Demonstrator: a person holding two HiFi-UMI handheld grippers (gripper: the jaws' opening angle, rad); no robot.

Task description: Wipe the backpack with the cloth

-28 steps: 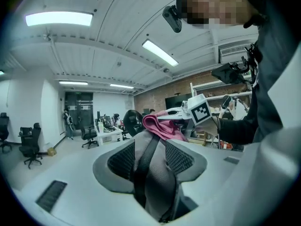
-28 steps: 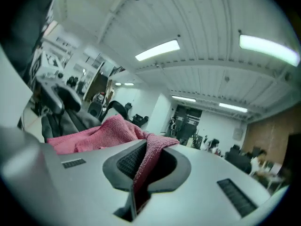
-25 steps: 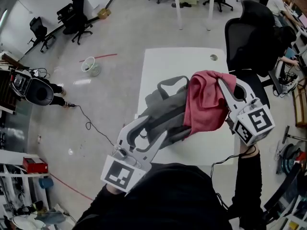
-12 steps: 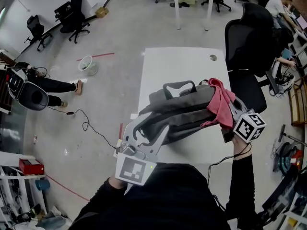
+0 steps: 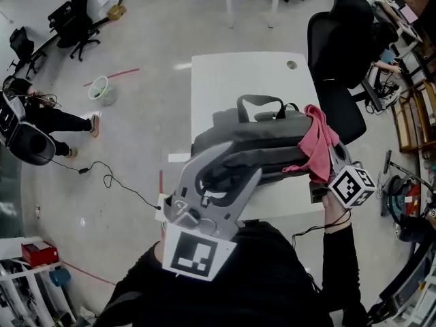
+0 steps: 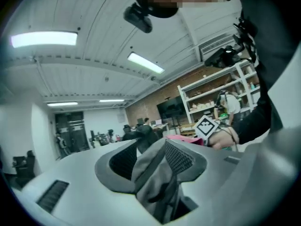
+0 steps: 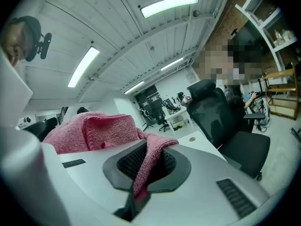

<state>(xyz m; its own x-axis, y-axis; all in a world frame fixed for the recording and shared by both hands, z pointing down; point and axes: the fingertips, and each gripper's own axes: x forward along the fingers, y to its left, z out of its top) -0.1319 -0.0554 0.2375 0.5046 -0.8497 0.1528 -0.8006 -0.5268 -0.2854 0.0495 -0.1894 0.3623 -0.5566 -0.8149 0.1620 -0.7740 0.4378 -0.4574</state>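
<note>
In the head view a grey backpack (image 5: 266, 138) hangs above the white table (image 5: 238, 73), its top handle (image 5: 259, 101) pointing away from me. My left gripper (image 5: 228, 165) is shut on a fold of the pack's grey fabric (image 6: 155, 182), which fills the gap between its pads. My right gripper (image 5: 325, 157) is shut on a pink knitted cloth (image 5: 317, 142) and holds it against the pack's right end. In the right gripper view the cloth (image 7: 94, 131) bunches over the upper jaw, and a strip runs between the pads. My right hand and its marker cube (image 6: 205, 126) show past the backpack.
A black office chair (image 5: 337, 39) stands at the table's right edge. On the floor to the left are a person's legs (image 5: 58, 121), a cable (image 5: 112, 179) and a small bin (image 5: 101, 89). More desks and chairs stand at the far end.
The right gripper came down with the cloth from over the pack to its right end and rolled. The left gripper rose closer to the head camera, still gripping the pack.
</note>
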